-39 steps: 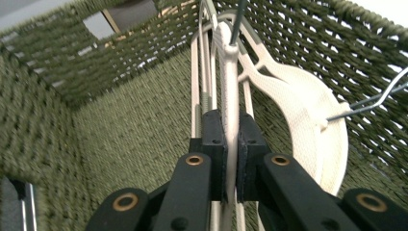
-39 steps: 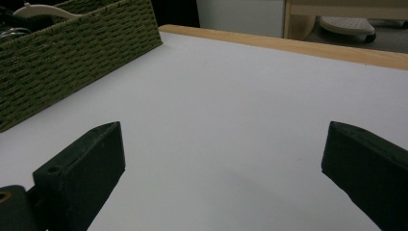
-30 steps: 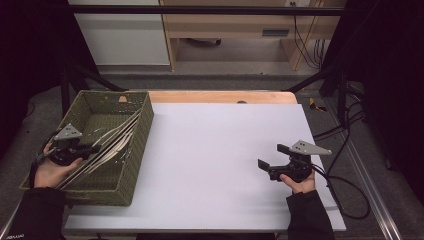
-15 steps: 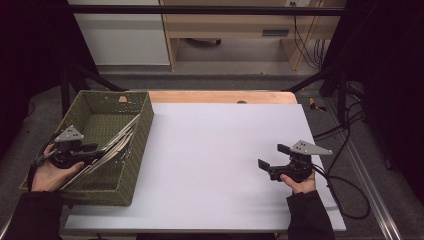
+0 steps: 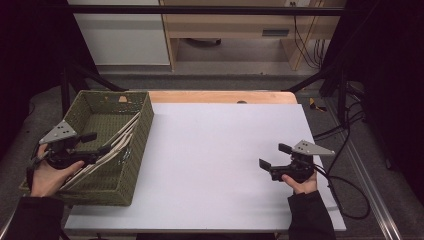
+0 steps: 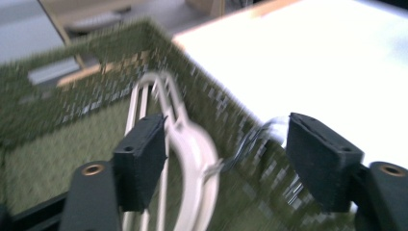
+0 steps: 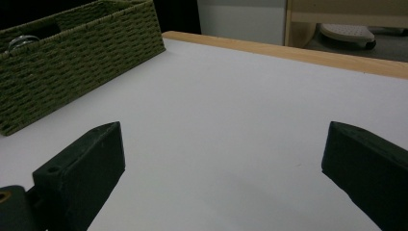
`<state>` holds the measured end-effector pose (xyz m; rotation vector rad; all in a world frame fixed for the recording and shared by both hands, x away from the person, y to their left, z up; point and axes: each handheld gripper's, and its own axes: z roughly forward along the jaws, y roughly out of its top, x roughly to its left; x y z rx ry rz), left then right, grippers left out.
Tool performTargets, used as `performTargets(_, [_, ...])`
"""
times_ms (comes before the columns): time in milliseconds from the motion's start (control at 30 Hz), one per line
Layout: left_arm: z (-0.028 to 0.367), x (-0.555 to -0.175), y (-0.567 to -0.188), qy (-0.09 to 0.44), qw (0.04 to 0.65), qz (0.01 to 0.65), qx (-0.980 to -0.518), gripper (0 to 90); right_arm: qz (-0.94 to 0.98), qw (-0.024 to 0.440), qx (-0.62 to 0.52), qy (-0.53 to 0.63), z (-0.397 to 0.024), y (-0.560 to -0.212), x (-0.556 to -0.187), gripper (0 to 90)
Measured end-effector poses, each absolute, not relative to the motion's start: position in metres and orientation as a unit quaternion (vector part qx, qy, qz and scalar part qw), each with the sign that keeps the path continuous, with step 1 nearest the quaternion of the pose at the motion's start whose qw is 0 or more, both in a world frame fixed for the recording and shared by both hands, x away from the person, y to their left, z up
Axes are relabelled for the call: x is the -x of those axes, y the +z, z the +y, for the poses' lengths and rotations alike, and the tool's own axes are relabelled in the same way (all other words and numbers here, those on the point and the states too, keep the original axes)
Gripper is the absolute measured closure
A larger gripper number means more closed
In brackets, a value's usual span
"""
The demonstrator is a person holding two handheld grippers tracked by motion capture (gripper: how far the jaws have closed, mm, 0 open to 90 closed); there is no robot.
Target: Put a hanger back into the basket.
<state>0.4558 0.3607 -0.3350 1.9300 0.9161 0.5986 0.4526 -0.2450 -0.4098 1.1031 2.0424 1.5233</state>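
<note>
A bundle of cream plastic hangers [image 5: 122, 134] lies slanted in a green woven basket [image 5: 145, 120] at the table's left. My left gripper [image 5: 100, 142] hovers inside the basket over the bundle, open. In the blurred left gripper view the hangers [image 6: 192, 144] run up beside the left jaw, and a metal hook [image 6: 250, 139] lies in the gap between the wide-apart jaws of my left gripper [image 6: 231, 159]. My right gripper [image 5: 275, 155] rests low on the white table [image 5: 215, 150] at the right, open and empty [image 7: 221, 163].
The basket [image 7: 72, 62] stands far off in the right gripper view, with a hook [image 7: 21, 42] peeking over its rim. A wooden strip [image 5: 220, 96] runs along the table's far edge. Black cables [image 5: 345, 200] trail off the right side.
My left gripper has drawn back slightly to the left within the basket. The hangers and the right gripper stay where they were.
</note>
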Motion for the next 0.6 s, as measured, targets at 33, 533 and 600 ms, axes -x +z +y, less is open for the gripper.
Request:
performTargets(33, [0.356, -0.454, -0.332, 0.243, 0.456, 0.366, -0.774, 28.0, 0.721, 0.182, -0.392, 0.541, -0.245, -0.409, -0.452, 1.8])
performTargets(533, [0.283, -0.433, -0.330, 0.247, 0.541, 0.332, -0.732, 4.3, 0.714, 0.190, -0.379, 0.557, -0.249, -0.400, -0.445, 1.2])
performTargets(600, [0.278, -0.432, -0.334, 0.241, 0.548, 0.333, -0.729, 4.4, 0.713, 0.189, -0.379, 0.559, -0.250, -0.399, -0.444, 1.1])
